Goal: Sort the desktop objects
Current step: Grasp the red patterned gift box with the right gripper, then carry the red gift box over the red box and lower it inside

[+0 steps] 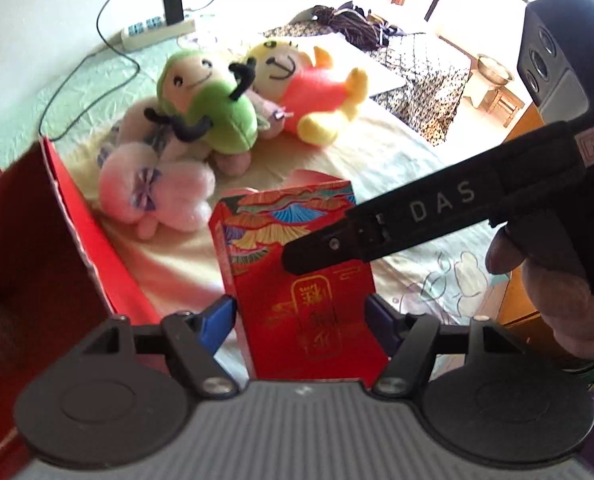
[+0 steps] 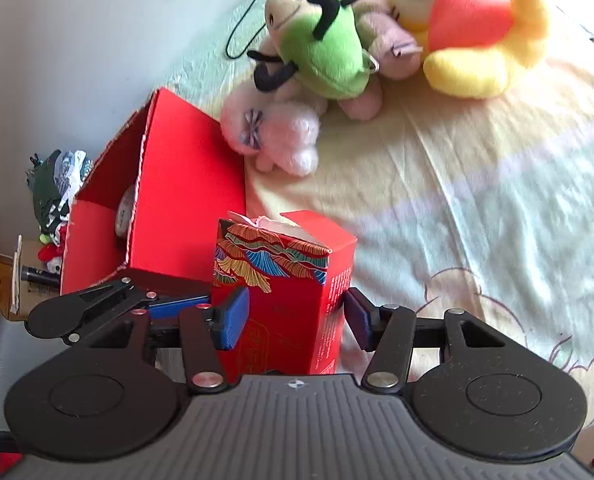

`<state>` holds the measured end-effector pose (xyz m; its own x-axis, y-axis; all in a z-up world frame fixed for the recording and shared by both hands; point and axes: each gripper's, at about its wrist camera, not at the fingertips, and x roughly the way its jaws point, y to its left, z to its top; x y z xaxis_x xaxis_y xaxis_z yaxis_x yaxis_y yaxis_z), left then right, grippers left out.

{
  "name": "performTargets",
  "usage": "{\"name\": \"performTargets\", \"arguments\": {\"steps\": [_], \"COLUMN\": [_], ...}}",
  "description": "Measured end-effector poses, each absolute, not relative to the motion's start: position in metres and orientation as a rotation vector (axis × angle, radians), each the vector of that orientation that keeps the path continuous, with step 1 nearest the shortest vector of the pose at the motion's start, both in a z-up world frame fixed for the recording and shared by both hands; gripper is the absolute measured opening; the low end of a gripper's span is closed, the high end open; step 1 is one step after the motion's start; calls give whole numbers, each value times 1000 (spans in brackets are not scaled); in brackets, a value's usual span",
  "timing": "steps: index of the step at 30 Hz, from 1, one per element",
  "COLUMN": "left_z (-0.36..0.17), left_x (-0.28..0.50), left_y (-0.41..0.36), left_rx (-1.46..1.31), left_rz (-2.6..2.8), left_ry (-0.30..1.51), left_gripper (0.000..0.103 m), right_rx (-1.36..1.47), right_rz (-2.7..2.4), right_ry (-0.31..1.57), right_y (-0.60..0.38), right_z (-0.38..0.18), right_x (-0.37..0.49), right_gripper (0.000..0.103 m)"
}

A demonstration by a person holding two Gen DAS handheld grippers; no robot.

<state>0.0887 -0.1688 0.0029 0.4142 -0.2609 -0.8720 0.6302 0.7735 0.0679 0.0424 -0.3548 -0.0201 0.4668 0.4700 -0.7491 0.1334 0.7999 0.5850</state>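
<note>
Both grippers are on the same thing: a tall red tissue box printed with coloured fans, a tuft of white tissue showing at its top. The right gripper pinches it across its narrow sides, blue pads pressed to the cardboard, and the left gripper has its blue pads against the box's broad gold-lettered face edges — from the left wrist view they look closed on it, though the contact on the left pad is hard to be sure of. The box stands tilted and seems lifted clear of the bed, just beside the open red carton, which sits toward the bed's left edge with a roll of something already inside. Three stuffed toys — a green one, a yellow and red one and a pink one — lie heaped toward the bed's far edge, untouched. The step in hand looks like carrying the tissue box to the carton. The next move calls for swinging it over the carton's open mouth, keeping it upright enough to clear the raised flap, then lowering and spreading both grippers together so neither drags it askew.
</note>
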Motion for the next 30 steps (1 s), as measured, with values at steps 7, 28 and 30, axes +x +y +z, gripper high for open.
{"name": "performTargets", "arguments": {"steps": [7, 28, 30], "left_z": [54, 50, 38], "left_x": [106, 168, 179], "left_y": [-145, 12, 18], "left_rx": [377, 148, 140], "left_rz": [-526, -222, -237], "left_ry": [852, 923, 960], "left_gripper": [70, 70, 70], "right_rx": [531, 273, 249], "right_rz": [285, 526, 508], "right_ry": [895, 955, 982], "right_y": [-331, -176, -168], "right_z": [38, 38, 30], "right_x": [78, 190, 197], "right_gripper": [56, 51, 51]}}
